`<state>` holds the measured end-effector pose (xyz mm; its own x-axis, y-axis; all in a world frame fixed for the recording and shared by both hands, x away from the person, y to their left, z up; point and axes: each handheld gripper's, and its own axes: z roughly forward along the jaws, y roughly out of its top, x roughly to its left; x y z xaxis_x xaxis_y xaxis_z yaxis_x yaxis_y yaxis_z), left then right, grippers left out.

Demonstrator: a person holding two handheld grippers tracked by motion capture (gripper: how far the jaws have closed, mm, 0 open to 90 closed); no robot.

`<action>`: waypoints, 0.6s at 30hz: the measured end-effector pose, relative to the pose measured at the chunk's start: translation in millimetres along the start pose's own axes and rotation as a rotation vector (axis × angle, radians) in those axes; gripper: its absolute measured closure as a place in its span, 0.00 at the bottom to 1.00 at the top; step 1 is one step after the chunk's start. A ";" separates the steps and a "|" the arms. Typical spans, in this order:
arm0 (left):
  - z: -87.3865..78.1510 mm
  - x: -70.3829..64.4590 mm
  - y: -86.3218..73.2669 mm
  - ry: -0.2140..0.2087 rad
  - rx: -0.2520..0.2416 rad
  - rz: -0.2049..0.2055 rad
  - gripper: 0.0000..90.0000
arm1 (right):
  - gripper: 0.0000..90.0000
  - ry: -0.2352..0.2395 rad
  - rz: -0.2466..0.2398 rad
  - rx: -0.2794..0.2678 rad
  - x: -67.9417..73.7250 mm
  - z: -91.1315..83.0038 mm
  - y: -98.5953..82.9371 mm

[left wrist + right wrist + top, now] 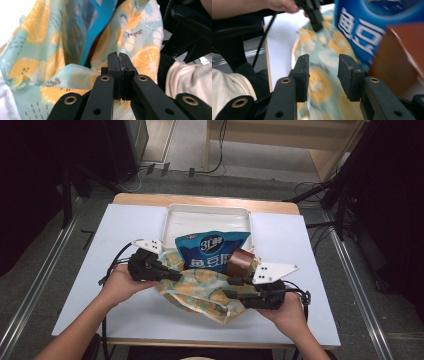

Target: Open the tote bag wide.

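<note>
A cloth bag [200, 287] printed with orange slices on pale green lies at the table's front middle. A blue snack packet [212, 249] and a brown box [241, 262] stick out of its mouth. My left gripper [176, 276] is shut on the bag's left edge; the left gripper view shows the bag [62, 50] with its fabric pinched between the left gripper's [120, 56] jaws. My right gripper [230, 287] is open at the bag's right side. In its own view the right gripper [323, 72] has its jaws straddling the bag [324, 65], beside the packet [367, 27] and box [399, 55].
A white tray [207, 217] stands behind the bag, partly under the packet. A pale sheet [125, 235] covers the wooden table [150, 198]. The person's hands hold both grippers near the front edge. Cables trail from each gripper.
</note>
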<state>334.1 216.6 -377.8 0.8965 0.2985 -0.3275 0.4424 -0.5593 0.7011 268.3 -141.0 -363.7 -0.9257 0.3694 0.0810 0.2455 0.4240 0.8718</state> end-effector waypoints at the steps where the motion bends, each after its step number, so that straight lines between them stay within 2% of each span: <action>1: -0.6 -1.6 -1.2 -0.001 -0.006 -0.003 1.00 | 0.70 -0.009 0.008 0.004 -2.1 -3.4 -3.4; 4: -4.4 -7.0 -5.7 -0.006 -0.012 0.005 1.00 | 0.70 -0.041 0.017 0.018 -7.6 -13.6 -12.6; 9: -5.7 -14.7 -9.3 -0.043 -0.016 0.006 1.00 | 0.71 -0.087 0.055 0.022 -21.1 -27.1 -24.5; 13: -3.3 -19.1 -11.0 -0.061 -0.013 0.012 1.00 | 0.70 -0.114 0.079 0.022 -30.5 -30.2 -28.7; 18: 0.3 -18.4 -15.4 -0.082 -0.004 0.000 1.00 | 0.64 -0.107 0.082 0.022 -38.9 -26.4 -29.3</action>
<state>310.8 219.5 -382.8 0.8956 0.2343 -0.3782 0.4426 -0.5558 0.7037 289.5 -189.6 -379.6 -0.8665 0.4893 0.0987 0.3268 0.4066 0.8532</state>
